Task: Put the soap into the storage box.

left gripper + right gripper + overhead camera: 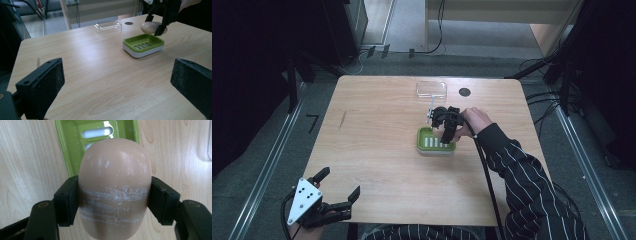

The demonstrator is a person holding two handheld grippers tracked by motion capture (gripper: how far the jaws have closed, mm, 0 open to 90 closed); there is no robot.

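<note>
The right hand-held gripper (113, 202) had the soap (115, 187) clamped tight between its jaws, hanging just above the green dish (143, 45) on the table (377, 145). From the high view the soap itself was hidden behind gripper and hand. The left hand-held gripper (339, 192) sat wide and empty at the near table edge. A clear lid (431, 89) lay beyond the dish, well apart.

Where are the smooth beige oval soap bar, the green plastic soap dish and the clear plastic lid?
Beige oval soap bar (115, 185), right gripper view, middle of its top face.
Green plastic soap dish (143, 45), left gripper view, slotted floor.
Clear plastic lid (431, 89), high view, flat top.
</note>
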